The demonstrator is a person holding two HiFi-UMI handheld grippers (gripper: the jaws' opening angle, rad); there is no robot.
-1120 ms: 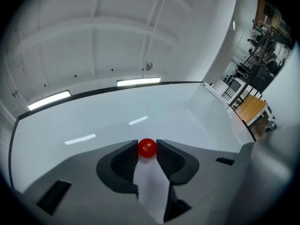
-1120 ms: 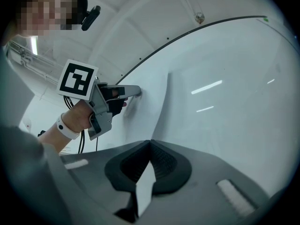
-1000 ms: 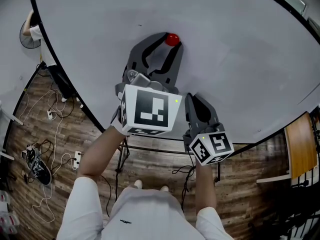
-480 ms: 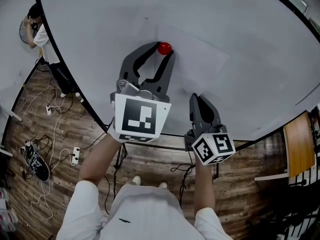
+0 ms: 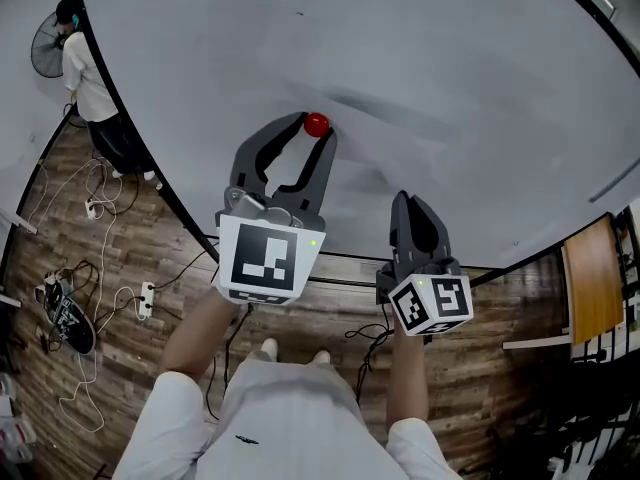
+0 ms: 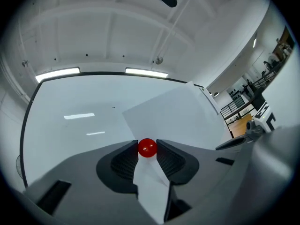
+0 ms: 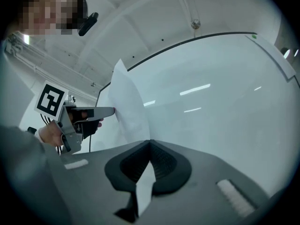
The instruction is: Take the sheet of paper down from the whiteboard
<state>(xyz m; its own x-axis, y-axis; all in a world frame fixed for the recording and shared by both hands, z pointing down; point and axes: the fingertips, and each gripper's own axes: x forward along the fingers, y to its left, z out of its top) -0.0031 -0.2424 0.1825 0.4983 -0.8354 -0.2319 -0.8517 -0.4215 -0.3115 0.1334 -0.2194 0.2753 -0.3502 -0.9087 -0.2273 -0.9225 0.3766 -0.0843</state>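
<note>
Against the whiteboard (image 5: 480, 88), the left gripper (image 5: 312, 126) is seen lower in the head view than a second ago, nearer the board's bottom edge. The red magnet (image 5: 317, 124) has come down with it. The magnet is clamped between the tips of this gripper's jaws and is touched by both, as the left gripper view shows. The right gripper (image 5: 414, 200) has also been shifted down and a little to the right in the head view. Its jaws are pressed together on an edge of the sheet of paper (image 6: 180, 116), and a narrow strip of the sheet is seen running down between the pads in the right gripper view.

The sheet is plain white and unmarked. A second ago it lay almost flat and could hardly be told from the board. Now it is bowed, and a soft shadow and a crease are cast across the board between the two grippers. In the left gripper view one corner is drawn down under the magnet and between the jaws, while the rest rises to the right, standing off the board. In the right gripper view the sheet is curved like a sail. Whether any part of it touches the board cannot be told.

At the upper left of the head view a person (image 5: 85, 78) beside a fan (image 5: 45, 53) is brought further into view than before. Cables (image 5: 100, 268) and a shoe (image 5: 68, 323) are seen on the wooden floor (image 5: 130, 378).
</note>
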